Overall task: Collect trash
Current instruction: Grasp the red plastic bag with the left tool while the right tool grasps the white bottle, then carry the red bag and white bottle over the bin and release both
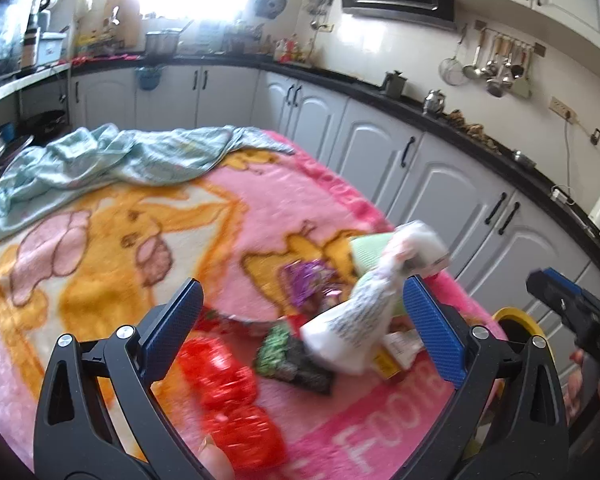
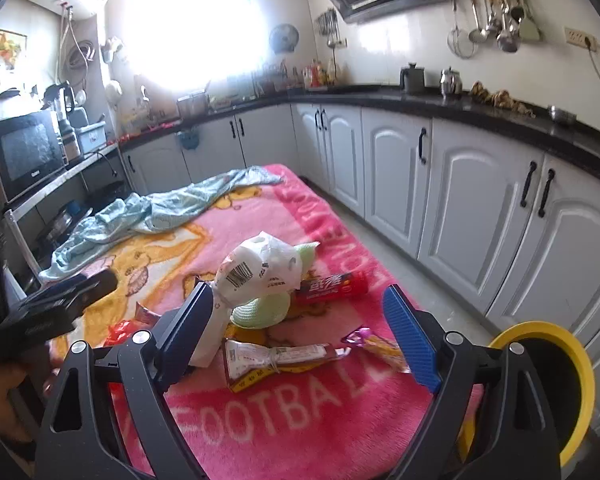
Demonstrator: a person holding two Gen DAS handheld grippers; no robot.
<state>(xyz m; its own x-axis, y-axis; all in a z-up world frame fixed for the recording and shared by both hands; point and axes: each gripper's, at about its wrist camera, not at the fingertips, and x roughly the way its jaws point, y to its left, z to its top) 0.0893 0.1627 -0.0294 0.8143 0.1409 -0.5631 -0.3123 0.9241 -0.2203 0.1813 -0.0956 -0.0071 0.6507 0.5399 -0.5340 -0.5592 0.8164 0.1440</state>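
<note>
Several pieces of trash lie on a pink blanket. A white plastic bag rests on a pale green hat. Near it lie a red crinkled wrapper, a green and black packet, a purple foil wrapper, a red snack pack, a clear wrapped packet and a purple-orange wrapper. My left gripper is open above the pile and holds nothing. My right gripper is open, its left finger against the white bag.
A yellow-rimmed black bin stands at the blanket's right edge; it also shows in the left wrist view. A light blue cloth lies crumpled at the far end. Grey kitchen cabinets run along the right.
</note>
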